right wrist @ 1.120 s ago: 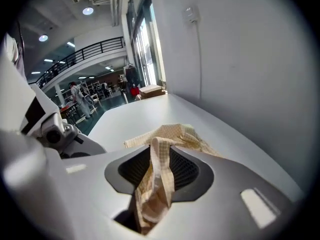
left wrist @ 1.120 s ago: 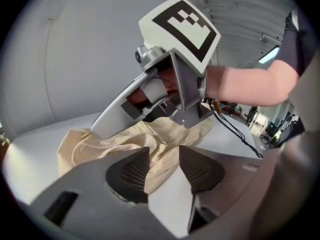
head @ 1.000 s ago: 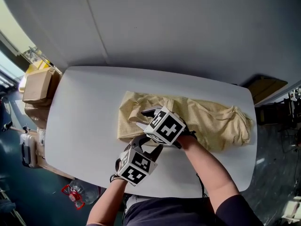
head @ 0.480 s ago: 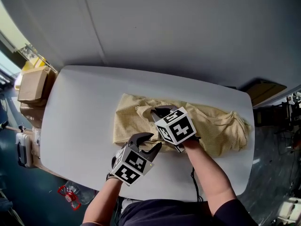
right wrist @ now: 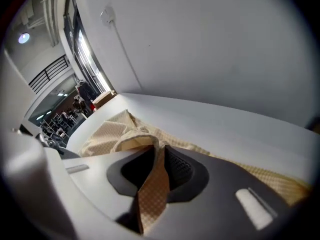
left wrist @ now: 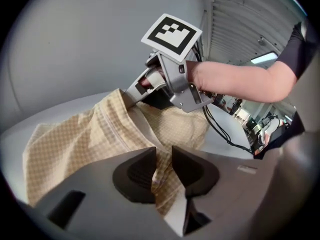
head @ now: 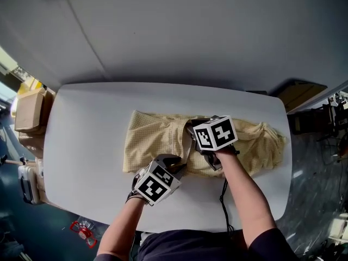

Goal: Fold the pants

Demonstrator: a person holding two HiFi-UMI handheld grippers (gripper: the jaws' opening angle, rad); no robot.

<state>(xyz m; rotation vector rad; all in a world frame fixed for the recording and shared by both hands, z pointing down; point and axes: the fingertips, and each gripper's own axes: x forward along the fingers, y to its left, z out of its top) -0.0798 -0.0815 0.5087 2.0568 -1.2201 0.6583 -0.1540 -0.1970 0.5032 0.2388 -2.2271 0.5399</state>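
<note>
- Left gripper (left wrist: 163, 153): we note its two dark fingers (left wrist: 136, 173) closing. A narrow gap shows between the tips. A folded edge of the beige, finely checked cloth pants (head: 157, 140) runs down through that gap. We cannot confirm that both pads press on it.
- Right gripper (right wrist: 159, 149): its fingers (right wrist: 181, 170) are opening, yet a strip of the cloth fills the slot between them. The strip touches both pads and trails back toward the camera.
- In the left gripper view we see a seamed edge of the pants rise to a peak at the right fingertips, lifted off the surface.
- Location of the pants: laid lengthwise on the white, round-cornered table (head: 81, 145). The broad end spreads beyond and to the left of the left fingers. The narrower end runs off to the right of the right fingers and is bunched at its tip.
- The left fingertips sit at the near edge of the cloth. The right fingertips are just beyond them, over the middle of the garment, and the two pairs do not touch.
- Both grippers point down at the cloth.
- A brown cardboard box (head: 28, 110) stands off the table's left end, well apart from both pairs of fingers.
</note>
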